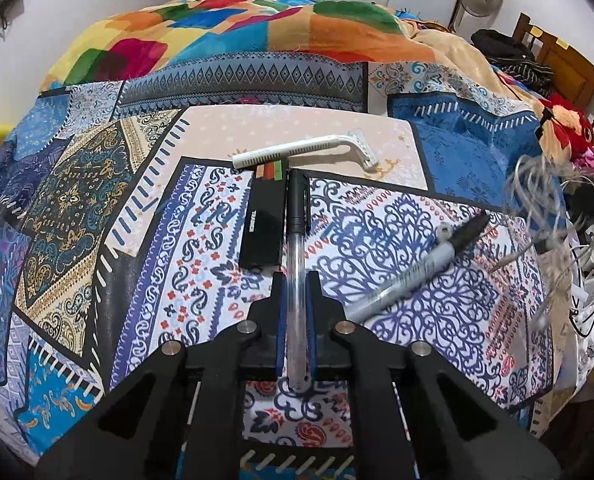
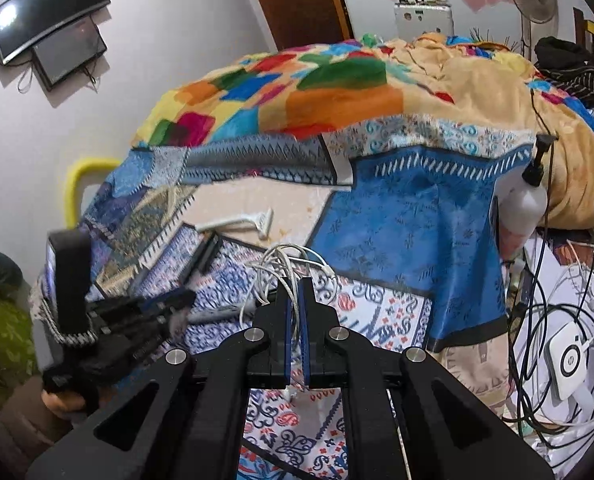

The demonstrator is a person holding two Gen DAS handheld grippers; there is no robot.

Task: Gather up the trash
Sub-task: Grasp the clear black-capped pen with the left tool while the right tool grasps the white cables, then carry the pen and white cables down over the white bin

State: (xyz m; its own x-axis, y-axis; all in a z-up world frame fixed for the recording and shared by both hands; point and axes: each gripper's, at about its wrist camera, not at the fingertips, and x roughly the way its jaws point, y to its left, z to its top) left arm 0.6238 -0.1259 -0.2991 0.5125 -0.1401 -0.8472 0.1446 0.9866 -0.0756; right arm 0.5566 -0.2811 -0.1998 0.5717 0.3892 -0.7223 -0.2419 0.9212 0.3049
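My left gripper (image 1: 296,280) is shut on a clear pen with a black cap (image 1: 297,248), held just above the patterned bedsheet (image 1: 437,280). A black box (image 1: 263,232), a white razor (image 1: 309,148) and a grey marker (image 1: 421,268) lie on the sheet ahead of it. My right gripper (image 2: 296,286) is shut on a tangled white cable (image 2: 287,268) and holds it above the bed. The left gripper (image 2: 153,312) shows blurred at the left of the right wrist view, with the razor (image 2: 239,222) beyond it.
A multicoloured blanket (image 1: 257,36) is piled at the back of the bed. A white pump bottle (image 2: 525,204), a white charger (image 2: 569,360) and black cables (image 2: 545,320) lie at the right. Clothes and a wooden headboard (image 1: 569,60) are far right.
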